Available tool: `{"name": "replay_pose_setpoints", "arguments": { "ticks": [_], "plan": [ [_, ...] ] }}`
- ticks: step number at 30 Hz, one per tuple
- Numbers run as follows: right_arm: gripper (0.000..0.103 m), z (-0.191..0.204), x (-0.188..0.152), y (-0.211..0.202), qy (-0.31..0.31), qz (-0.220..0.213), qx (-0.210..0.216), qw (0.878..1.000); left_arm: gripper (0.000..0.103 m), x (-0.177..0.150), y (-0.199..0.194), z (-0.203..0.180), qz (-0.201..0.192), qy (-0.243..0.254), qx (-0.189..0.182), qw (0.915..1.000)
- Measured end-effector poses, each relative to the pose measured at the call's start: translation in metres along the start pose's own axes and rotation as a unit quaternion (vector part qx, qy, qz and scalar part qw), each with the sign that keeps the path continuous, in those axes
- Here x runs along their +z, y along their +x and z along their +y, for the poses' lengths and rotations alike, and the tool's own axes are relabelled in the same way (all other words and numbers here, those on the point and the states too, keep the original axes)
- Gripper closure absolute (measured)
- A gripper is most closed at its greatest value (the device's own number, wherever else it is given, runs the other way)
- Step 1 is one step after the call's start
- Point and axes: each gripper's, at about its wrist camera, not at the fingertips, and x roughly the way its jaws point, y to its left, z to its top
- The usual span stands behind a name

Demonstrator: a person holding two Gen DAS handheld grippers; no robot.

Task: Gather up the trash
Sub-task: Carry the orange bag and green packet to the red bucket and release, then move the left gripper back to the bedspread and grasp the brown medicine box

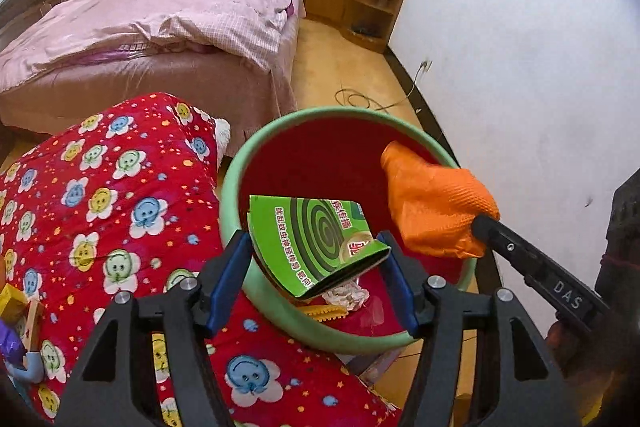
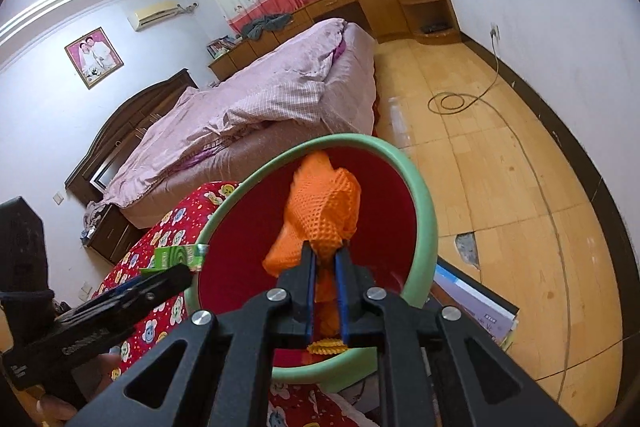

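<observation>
Two hand-held grippers over the bin (image 1: 240, 163): left (image 1: 316, 267) parted around green box (image 1: 316, 247), right (image 2: 325, 259) clamps orange glove (image 2: 324, 203).

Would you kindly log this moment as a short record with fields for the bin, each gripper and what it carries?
bin: green-rimmed red trash bin, beside a red smiley-print quilt
bin contents: crumpled paper, yellow toothed piece
left gripper: over the bin, green mosquito-coil box between its pads, grip unclear
right gripper: shut on orange textured glove, over the bin
</observation>
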Motion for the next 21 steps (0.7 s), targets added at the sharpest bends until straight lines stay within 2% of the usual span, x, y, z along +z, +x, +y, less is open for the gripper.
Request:
{"name": "replay_pose_setpoints", "arguments": {
  "ticks": [3, 8, 15, 21],
  "plan": [
    [0.088, -0.004, -0.001, 0.004, 0.004, 0.001, 0.0, 1.0, 0.032, -0.002, 0.002, -0.002, 0.001, 0.006, 0.005, 1.0],
    [0.084, -0.007, -0.005, 0.005, 0.007, 0.005, 0.011, 1.0, 0.031, -0.001, -0.002, -0.001, -0.011, 0.004, 0.002, 0.9999],
    [0.063, 0.001, -0.004, -0.006, 0.001, -0.011, 0.008, 1.0, 0.031, -0.006, -0.02, 0.007, -0.016, -0.017, -0.007, 0.9997],
    [0.054, 0.012, -0.003, -0.017, -0.005, -0.02, 0.011, 1.0, 0.031, -0.013, -0.046, 0.023, -0.028, -0.038, 0.014, 0.9988]
  ]
}}
